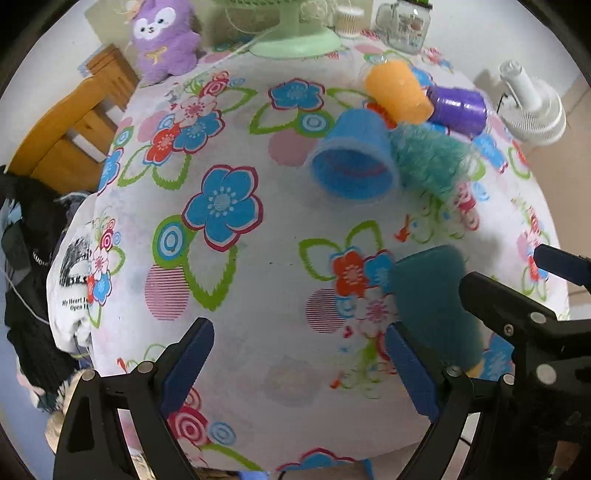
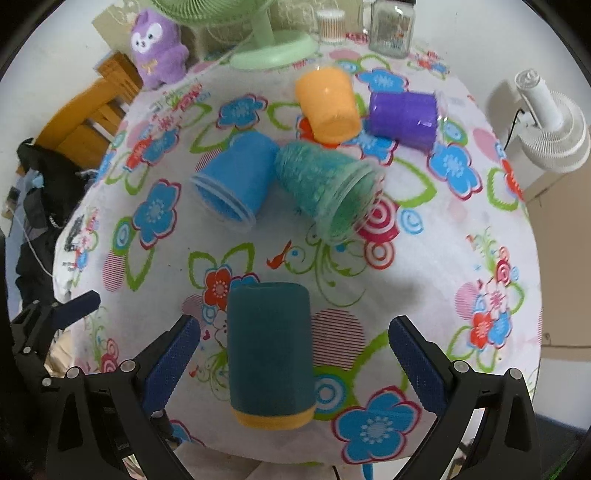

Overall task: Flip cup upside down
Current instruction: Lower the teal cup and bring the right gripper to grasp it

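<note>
A dark teal cup with a yellow rim (image 2: 269, 350) stands upside down on the flowered tablecloth, between the fingers of my right gripper (image 2: 295, 354), which is open and not touching it. The same cup shows in the left wrist view (image 1: 432, 306), partly behind the right gripper's frame. My left gripper (image 1: 299, 365) is open and empty over bare cloth. Further back lie a blue cup (image 2: 232, 177), a clear green-flecked cup (image 2: 325, 184), an orange cup (image 2: 328, 107) and a purple cup (image 2: 402, 118), all on their sides.
A green fan base (image 2: 273, 51), a purple plush toy (image 2: 159, 48), a glass jar (image 2: 391, 29) and a small cup (image 2: 330, 26) stand at the table's far edge. A white fan (image 2: 550, 122) stands off the right side. A wooden chair (image 1: 74, 122) is at left.
</note>
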`<action>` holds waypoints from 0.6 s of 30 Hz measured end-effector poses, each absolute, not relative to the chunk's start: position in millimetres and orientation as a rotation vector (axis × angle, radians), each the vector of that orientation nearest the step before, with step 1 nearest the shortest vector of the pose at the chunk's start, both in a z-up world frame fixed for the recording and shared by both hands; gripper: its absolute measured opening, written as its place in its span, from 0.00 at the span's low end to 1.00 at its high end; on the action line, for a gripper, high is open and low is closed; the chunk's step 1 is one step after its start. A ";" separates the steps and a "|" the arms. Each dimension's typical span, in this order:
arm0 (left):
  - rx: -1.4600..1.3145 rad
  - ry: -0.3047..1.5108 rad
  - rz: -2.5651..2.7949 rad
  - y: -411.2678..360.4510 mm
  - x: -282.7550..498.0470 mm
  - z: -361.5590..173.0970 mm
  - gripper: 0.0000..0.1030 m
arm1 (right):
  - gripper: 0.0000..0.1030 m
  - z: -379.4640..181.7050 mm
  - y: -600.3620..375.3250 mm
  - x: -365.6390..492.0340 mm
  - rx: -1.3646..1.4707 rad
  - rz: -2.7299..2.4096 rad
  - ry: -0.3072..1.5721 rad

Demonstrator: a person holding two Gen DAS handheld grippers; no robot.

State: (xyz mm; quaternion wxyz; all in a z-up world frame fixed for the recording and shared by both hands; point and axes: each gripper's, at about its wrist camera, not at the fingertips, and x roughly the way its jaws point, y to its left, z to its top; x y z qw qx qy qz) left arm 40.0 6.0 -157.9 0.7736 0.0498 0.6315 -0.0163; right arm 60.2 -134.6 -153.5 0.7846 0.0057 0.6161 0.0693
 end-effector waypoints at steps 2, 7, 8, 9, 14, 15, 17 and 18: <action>0.111 1.383 -0.048 12.5 42.9 -164.3 0.92 | 1.00 -164.0 -128.4 63.3 0.001 0.131 1.354; 0.117 1.410 -0.073 25.2 50.9 -180.1 0.92 | 0.99 -185.3 -118.0 71.2 -0.012 0.100 1.404; 0.124 1.413 -0.078 26.9 52.4 -183.7 0.92 | 0.99 -189.0 -115.8 72.8 -0.019 0.094 1.412; 0.131 1.415 -0.082 27.5 53.6 -185.9 0.92 | 0.98 -191.3 -114.2 74.0 -0.024 0.091 1.417; 0.158 1.441 -0.133 27.0 56.6 -199.5 0.92 | 0.94 -208.0 -108.4 78.3 -0.047 0.084 1.460; 0.169 1.446 -0.139 26.2 56.7 -202.3 0.92 | 0.93 -210.3 -108.9 79.0 -0.047 0.079 1.467; 0.183 1.456 -0.155 25.0 57.0 -207.0 0.92 | 0.90 -216.7 -109.9 80.3 -0.039 0.065 1.482; 0.188 1.460 -0.160 24.7 57.1 -208.9 0.92 | 0.90 -218.9 -110.2 80.8 -0.033 0.063 1.488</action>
